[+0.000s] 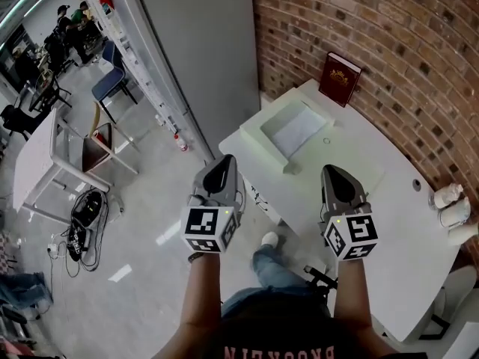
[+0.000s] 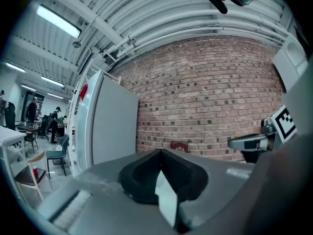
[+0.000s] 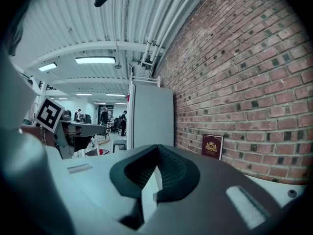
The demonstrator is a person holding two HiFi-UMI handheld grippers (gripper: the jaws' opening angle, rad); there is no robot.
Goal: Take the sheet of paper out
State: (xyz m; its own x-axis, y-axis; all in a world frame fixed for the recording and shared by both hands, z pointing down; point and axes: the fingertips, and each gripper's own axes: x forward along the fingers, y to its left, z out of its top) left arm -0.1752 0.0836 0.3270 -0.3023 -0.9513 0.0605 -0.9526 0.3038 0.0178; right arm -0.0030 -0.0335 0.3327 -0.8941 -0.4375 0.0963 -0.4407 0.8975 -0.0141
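Observation:
A pale sheet of paper [image 1: 298, 129] lies flat in a shallow white tray [image 1: 263, 132] at the near end of a white table [image 1: 389, 223] along the brick wall. My left gripper [image 1: 222, 161] hangs over the floor just short of the table's corner, its jaws together with nothing in them; the left gripper view [image 2: 160, 152] shows them meeting at the tip. My right gripper [image 1: 333, 170] hovers over the table, a little nearer me than the tray, also shut and empty [image 3: 157, 147]. Both point level toward the wall.
A dark red book [image 1: 340, 78] leans upright against the brick wall behind the tray. White lumpy objects [image 1: 451, 203] sit at the table's right end. A tall grey cabinet [image 1: 202, 43] stands left of the table. Chairs, another table and cables [image 1: 82, 215] fill the floor at left.

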